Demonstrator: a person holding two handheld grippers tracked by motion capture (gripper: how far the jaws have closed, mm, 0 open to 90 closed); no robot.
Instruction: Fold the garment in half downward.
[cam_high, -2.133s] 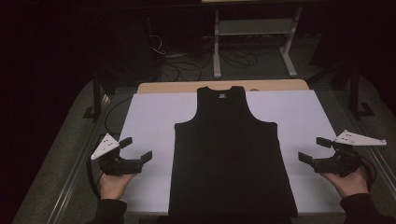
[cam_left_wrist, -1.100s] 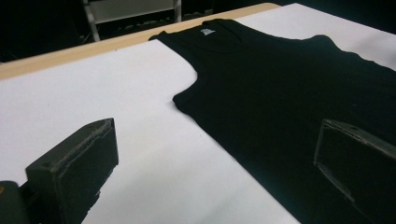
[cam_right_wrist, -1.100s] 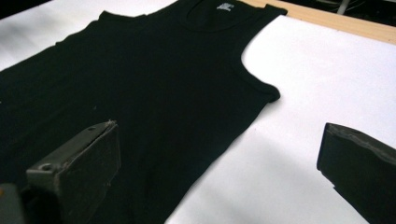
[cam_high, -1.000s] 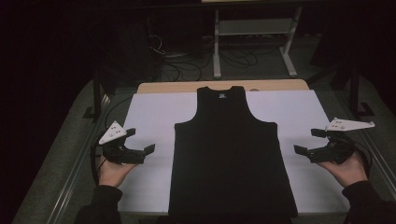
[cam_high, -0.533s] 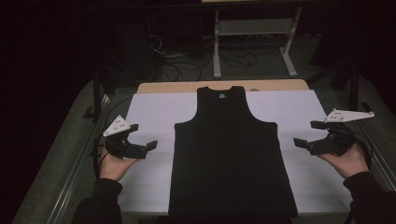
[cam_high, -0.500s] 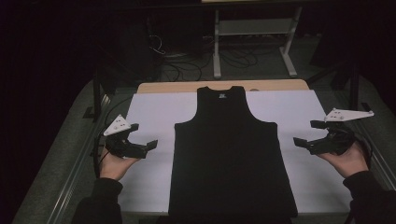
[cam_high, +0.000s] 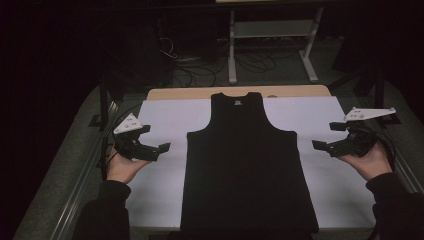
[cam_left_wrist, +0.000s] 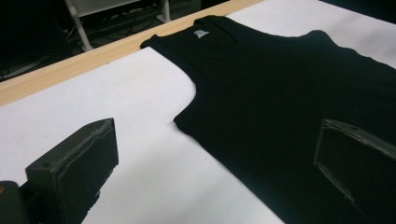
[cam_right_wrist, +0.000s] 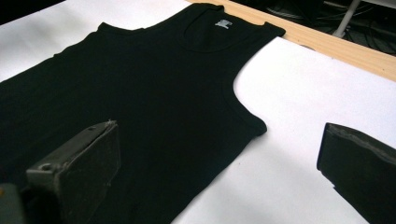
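Two grippers held beside a flat-laid tank top.

The left gripper is held above the white sheet, near the garment's left edge, jaws spread apart and empty. The black tank top is laid flat at the sheet's centre, neck pointing away. The right gripper is held near the right edge, jaws likewise apart and empty.

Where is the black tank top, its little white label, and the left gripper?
Black sleeveless tank top (cam_high: 247, 170), high view, middle of its front.
Small white neck label (cam_right_wrist: 223, 23), right gripper view, inside the collar.
Left gripper (cam_high: 162, 150), high view, between the fingertips of its open jaws.
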